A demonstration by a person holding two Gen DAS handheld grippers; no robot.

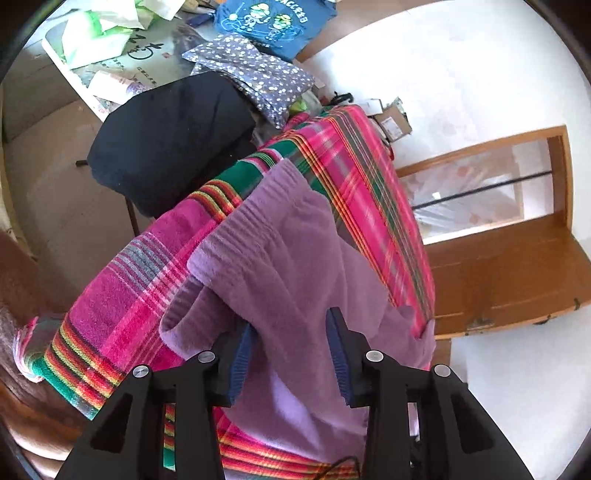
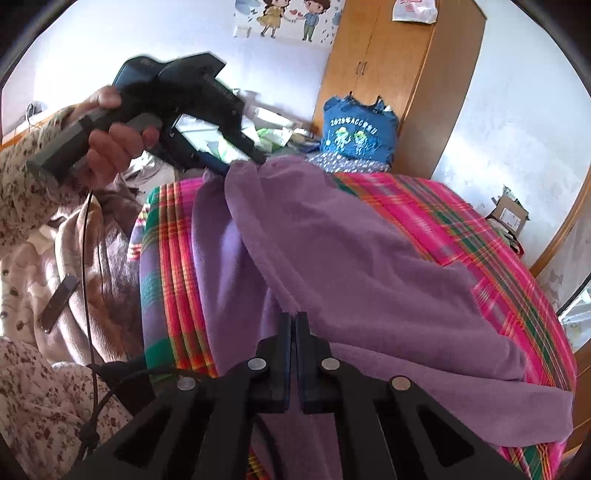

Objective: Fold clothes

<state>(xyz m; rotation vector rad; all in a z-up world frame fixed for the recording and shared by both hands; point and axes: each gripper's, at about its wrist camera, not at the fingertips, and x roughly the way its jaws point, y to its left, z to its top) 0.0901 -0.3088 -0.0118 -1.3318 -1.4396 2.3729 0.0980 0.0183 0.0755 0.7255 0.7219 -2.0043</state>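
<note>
A purple fleece garment (image 1: 295,258) (image 2: 351,258) lies spread on a pink and green plaid blanket (image 1: 351,155) (image 2: 461,221). My left gripper (image 1: 291,321) is open, and the garment's edge runs up between its blue pads; the left pad (image 1: 242,354) is partly tucked behind a fold. From the right wrist view, a hand holds that left gripper (image 2: 258,160) at the garment's far raised corner. My right gripper (image 2: 294,317) is shut, pinching a ridge of the purple garment at its near side.
A black garment (image 1: 173,136), a dotted grey-blue folded cloth (image 1: 255,74) and a blue printed shirt (image 1: 273,22) (image 2: 356,134) lie beyond the blanket. A wooden wardrobe (image 2: 399,74), a cardboard box (image 2: 508,212) and a floral sleeve (image 2: 22,192) are nearby.
</note>
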